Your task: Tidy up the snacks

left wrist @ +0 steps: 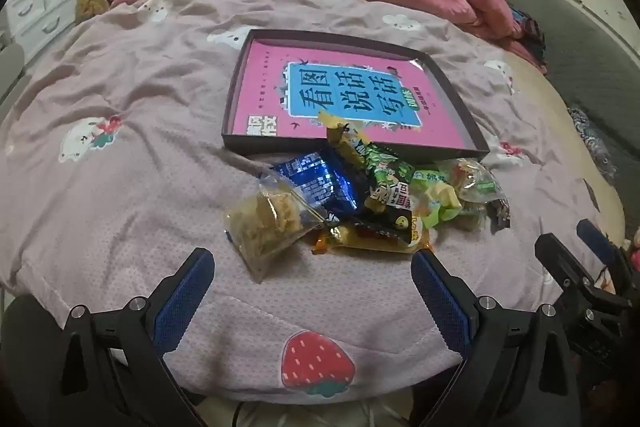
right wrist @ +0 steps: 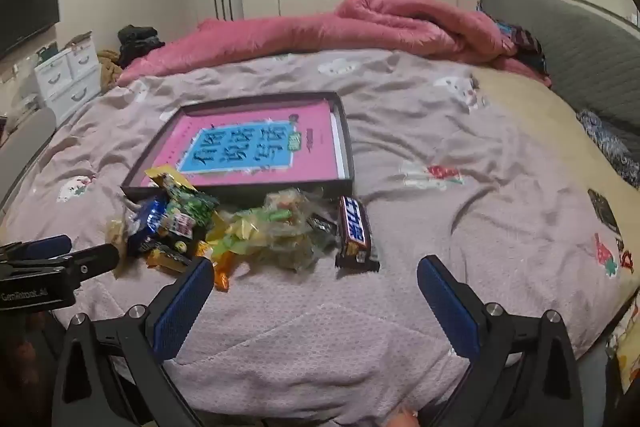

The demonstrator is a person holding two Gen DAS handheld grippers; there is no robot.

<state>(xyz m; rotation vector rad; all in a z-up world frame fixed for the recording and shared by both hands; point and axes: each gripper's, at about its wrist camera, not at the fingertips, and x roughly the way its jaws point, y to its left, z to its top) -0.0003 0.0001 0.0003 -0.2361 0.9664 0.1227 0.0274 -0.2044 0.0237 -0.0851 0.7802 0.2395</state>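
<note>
I see nothing sorted yet: the snack pile (left wrist: 360, 199) lies on the bed just before the shallow box (left wrist: 456, 99), while my left hand-held gripper (left wrist: 312, 263) and right hand-held gripper (right wrist: 316, 271) hover wide open, empty.

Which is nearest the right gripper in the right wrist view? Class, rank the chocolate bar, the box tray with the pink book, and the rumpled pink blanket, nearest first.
1. Chocolate bar: on the quilt just ahead of the open right gripper, at the pile's right end.
2. Box tray: behind the snacks, mid-bed.
3. Pink blanket: bunched along the bed's far edge.
</note>
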